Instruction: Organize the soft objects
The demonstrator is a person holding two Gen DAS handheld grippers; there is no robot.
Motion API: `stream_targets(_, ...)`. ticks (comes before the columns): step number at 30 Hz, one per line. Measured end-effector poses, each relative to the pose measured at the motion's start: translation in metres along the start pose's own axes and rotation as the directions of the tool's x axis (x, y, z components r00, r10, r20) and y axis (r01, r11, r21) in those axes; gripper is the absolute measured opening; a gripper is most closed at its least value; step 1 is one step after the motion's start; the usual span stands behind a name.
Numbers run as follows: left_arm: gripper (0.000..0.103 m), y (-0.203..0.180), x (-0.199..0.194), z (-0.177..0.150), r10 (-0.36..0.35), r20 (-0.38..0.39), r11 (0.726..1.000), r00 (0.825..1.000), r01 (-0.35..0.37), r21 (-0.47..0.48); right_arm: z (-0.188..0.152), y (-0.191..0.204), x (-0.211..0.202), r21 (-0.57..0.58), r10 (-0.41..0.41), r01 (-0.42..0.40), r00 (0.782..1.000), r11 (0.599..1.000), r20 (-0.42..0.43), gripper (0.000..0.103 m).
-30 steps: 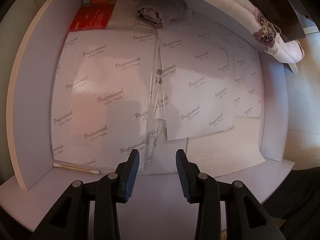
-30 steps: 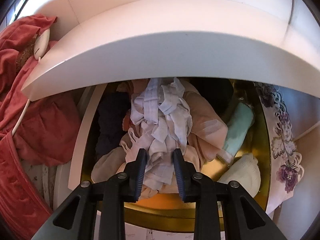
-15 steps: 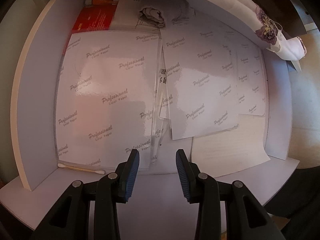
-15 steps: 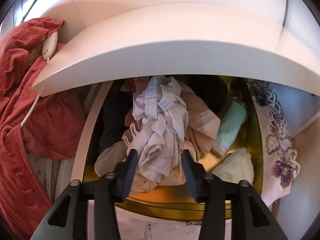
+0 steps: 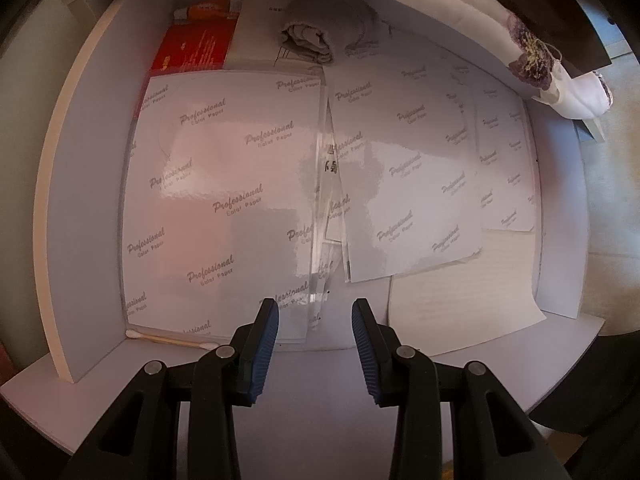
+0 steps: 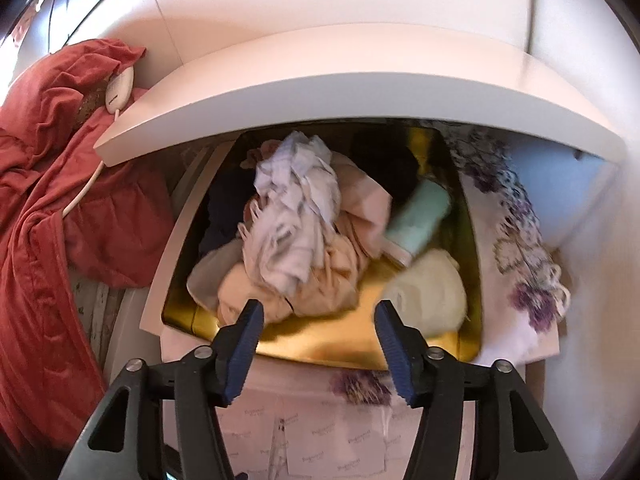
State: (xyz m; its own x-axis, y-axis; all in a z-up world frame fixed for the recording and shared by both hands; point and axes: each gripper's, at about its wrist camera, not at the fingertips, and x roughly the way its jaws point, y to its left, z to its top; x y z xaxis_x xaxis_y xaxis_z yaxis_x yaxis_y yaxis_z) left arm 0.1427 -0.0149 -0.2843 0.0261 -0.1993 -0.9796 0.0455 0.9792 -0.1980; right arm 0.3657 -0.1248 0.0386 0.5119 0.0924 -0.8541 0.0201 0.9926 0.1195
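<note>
Scene: drawer and gold box, seen from two wrist cameras.
Right tool: jaws opening, nothing between them, poised above the near edge of the gold box.
Left tool: two blue-padded jaws partly spread, gripping nothing, pointed down into the white drawer.
Soft objects: one heap in the gold box, with a pale lilac crumpled cloth lying on top of a peach garment.
Other box contents: one mint-green folded piece on the right, one cream knitted piece below it, one dark navy item on the left and one black item at the back.
Box surroundings: one white shelf overhangs the box; one white cloth with purple flowers hangs just beside its right wall.
Left of box: one red garment in a pile, one white corded controller resting on it.
Drawer contents: glossy printed paper sheets cover the drawer floor, at least four, overlapping.
Drawer back: one grey rolled cloth, one red packet and one orange tube.
Drawer front: one cotton swab at the near left corner, one plain white sheet at the near right.
</note>
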Motion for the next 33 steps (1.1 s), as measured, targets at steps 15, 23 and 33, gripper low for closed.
stream_targets(15, 0.038, -0.011, -0.035, -0.009, 0.04, 0.102, 0.998, 0.994, -0.044, 0.036, -0.085, -0.028, -0.03, 0.052, -0.08, 0.081, 0.996, 0.995, -0.029, 0.071)
stream_targets(23, 0.039, -0.014, -0.076, -0.012, 0.048, 0.256, 0.996, 0.966, -0.064, 0.054, -0.107, -0.036, -0.05, 0.066, -0.134, 0.134, 0.991, 0.989, -0.011, 0.076)
stream_targets(33, 0.039, -0.02, -0.137, -0.029, 0.056, 0.454, 0.996, 0.889, -0.082, 0.036, -0.117, -0.025, -0.075, 0.033, -0.135, 0.134, 0.99, 0.99, 0.04, 0.079)
